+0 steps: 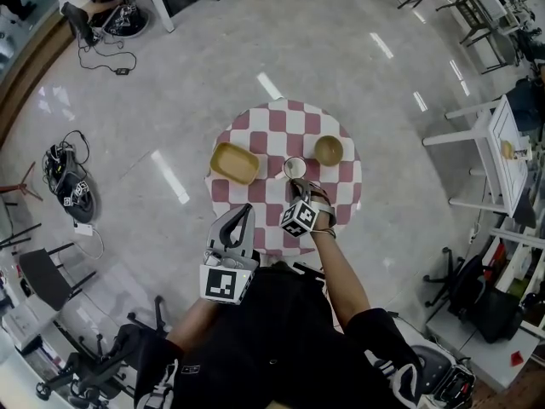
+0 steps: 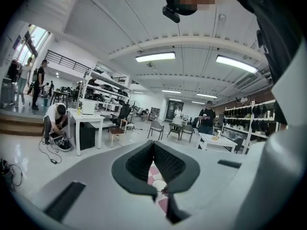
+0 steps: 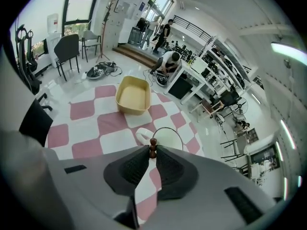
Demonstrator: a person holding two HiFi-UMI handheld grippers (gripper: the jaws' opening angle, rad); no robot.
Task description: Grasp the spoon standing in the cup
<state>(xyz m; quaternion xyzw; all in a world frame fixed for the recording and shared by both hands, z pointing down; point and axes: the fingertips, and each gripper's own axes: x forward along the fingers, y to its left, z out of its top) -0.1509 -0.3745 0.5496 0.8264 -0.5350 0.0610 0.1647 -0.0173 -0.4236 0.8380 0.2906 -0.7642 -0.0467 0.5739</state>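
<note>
Now at grasp step: right gripper [image 3: 152,152] pinching spoon [image 3: 152,142] top over cup [image 3: 171,137]. Left gripper [image 2: 154,145] pressed together, empty. Next likely: firm squeeze, cup kept upright.

The head view looks steeply down from high above the checked table [image 1: 281,135]; the right gripper view tilts down close over its near edge, sharing the cup [image 1: 295,168] [image 3: 170,139]; the left gripper view faces nearly level across it

The right gripper [image 1: 300,196], arm stretched past the desk's [image 1: 264,135] near edge, tilts steeply down, fingers [image 3: 135,166] pinching the spoon handle [image 3: 152,146]. The left gripper [image 1: 245,214], nearly level, is closed and empty.
</note>
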